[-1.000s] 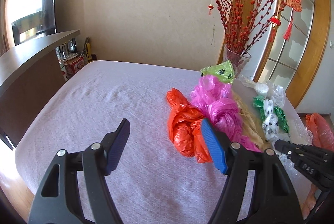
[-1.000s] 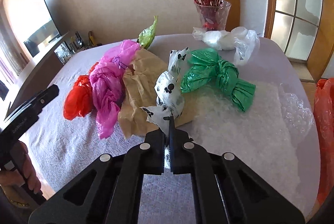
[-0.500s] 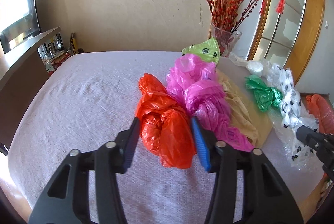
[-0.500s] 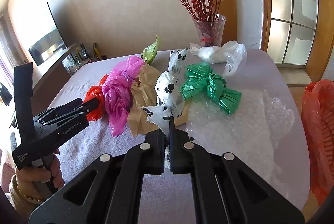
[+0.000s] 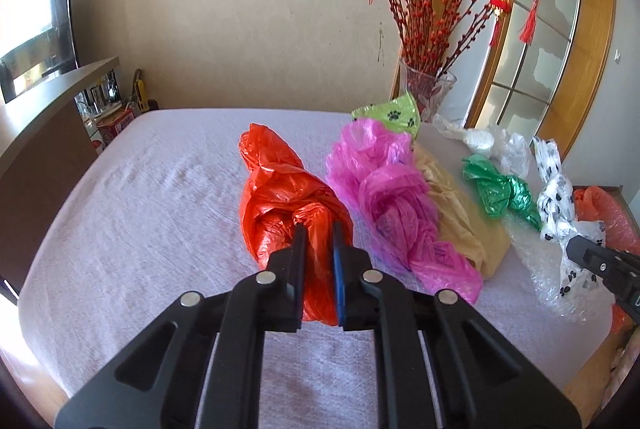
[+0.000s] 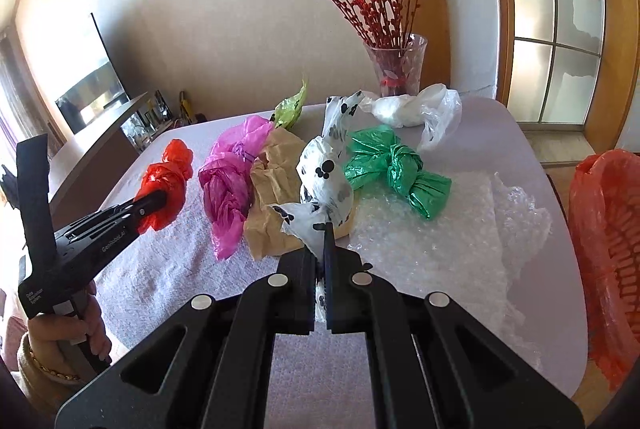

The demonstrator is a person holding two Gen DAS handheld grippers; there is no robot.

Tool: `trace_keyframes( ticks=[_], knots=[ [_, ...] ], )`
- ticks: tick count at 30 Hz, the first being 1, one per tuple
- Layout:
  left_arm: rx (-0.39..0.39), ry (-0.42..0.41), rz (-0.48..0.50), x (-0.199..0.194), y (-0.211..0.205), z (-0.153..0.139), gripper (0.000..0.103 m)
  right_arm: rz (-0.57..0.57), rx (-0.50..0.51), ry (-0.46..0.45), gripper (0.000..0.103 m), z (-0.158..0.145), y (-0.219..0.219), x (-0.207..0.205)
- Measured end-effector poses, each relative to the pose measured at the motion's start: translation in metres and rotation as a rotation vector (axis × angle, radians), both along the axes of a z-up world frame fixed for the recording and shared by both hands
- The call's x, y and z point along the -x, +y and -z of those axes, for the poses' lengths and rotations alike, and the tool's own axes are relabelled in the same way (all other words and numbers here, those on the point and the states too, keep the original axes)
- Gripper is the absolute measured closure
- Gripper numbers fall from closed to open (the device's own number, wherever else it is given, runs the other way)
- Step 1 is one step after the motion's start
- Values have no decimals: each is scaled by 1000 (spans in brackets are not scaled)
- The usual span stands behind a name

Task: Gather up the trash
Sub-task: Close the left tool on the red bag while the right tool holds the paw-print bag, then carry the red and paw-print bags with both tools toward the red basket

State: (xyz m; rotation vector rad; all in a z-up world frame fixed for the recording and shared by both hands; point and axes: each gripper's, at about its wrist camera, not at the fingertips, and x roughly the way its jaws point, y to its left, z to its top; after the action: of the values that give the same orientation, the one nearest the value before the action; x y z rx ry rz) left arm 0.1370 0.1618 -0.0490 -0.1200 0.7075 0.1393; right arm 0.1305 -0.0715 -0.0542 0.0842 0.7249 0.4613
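A knotted red plastic bag (image 5: pixel 280 197) lies on the grey tablecloth (image 5: pixel 140 189). My left gripper (image 5: pixel 318 229) is closing on its near end, and the blue pads squeeze the red film between them. In the right wrist view the same red bag (image 6: pixel 168 181) sits at the tip of the left gripper (image 6: pixel 154 199), which a hand holds. My right gripper (image 6: pixel 322 229) is shut on the tail of a white paw-print bag (image 6: pixel 326 177), which stands lifted over the brown paper (image 6: pixel 276 173). An open orange trash bag (image 6: pixel 604 249) hangs off the table's right edge.
In a row on the table lie a pink bag (image 5: pixel 384 189), a green knotted bag (image 5: pixel 500 189), a lime paw-print bag (image 5: pixel 392 113), a clear white bag (image 6: pixel 408 109) and bubble wrap (image 6: pixel 432 229). A glass vase (image 6: pixel 398 69) of red branches stands at the back. A wooden counter (image 5: pixel 40 101) is on the left.
The left gripper swung from the bare cloth over to the red bag and its jaws came together on it. The right gripper rose a little with the white paw-print bag.
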Motion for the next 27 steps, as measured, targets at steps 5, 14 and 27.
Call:
trace_keyframes(
  ticks=[5,14,27],
  knots=[
    [5,-39,15,8,-4,-19,91,16,-12,-16,99,-5,-9,4],
    [25,-78,144,10,-50,-39,91,92,-26,-53,99,-12,-44,13],
    [53,-76,372,2,-142,-39,91,280,-63,-84,99,-16,-116,25]
  ],
)
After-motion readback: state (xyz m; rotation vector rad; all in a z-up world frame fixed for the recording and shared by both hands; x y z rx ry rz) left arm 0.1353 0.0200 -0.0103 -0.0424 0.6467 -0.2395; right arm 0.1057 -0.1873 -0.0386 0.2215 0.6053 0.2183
